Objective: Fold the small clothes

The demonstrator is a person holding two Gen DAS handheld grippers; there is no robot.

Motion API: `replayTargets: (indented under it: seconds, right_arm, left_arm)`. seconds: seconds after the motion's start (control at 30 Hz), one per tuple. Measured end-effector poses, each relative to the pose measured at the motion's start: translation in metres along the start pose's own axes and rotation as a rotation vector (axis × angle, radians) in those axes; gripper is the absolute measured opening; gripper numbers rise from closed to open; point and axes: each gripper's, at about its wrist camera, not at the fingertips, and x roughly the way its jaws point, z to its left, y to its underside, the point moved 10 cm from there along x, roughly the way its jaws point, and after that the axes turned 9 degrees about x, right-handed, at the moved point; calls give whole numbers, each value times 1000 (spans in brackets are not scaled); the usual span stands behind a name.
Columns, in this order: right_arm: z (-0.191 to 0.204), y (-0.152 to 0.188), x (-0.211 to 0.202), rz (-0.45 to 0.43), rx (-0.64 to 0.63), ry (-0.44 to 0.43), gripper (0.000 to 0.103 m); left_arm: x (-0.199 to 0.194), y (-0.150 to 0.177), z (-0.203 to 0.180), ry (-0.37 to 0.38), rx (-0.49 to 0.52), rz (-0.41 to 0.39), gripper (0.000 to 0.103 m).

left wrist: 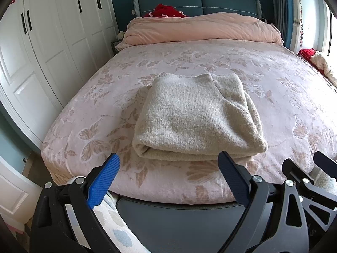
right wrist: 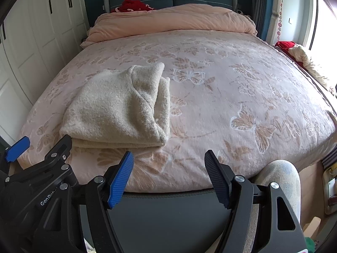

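Note:
A cream knit sweater (left wrist: 195,116) lies folded into a thick rectangle on the pink butterfly-patterned bed (left wrist: 273,109). It also shows in the right wrist view (right wrist: 120,107), left of centre. My left gripper (left wrist: 168,162) is open and empty, hovering just in front of the sweater's near folded edge. My right gripper (right wrist: 169,158) is open and empty, over the bed's near edge, to the right of the sweater. The left gripper's body (right wrist: 42,168) shows at the lower left of the right wrist view.
A rolled pink duvet (left wrist: 200,29) lies at the head of the bed with red cloth (left wrist: 166,11) behind it. White wardrobe doors (left wrist: 42,52) stand to the left. A cream and red bundle (right wrist: 303,57) lies by the window on the right. A person's leg (right wrist: 282,181) is near the bed's foot.

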Motion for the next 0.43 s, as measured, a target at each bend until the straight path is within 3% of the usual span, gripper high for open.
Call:
replayTargets:
  seconds: [0.43]
  right_arm:
    - [-1,2,3,4,9,10,68]
  left_arm:
    - [5,6,-4,22,-31,21,89]
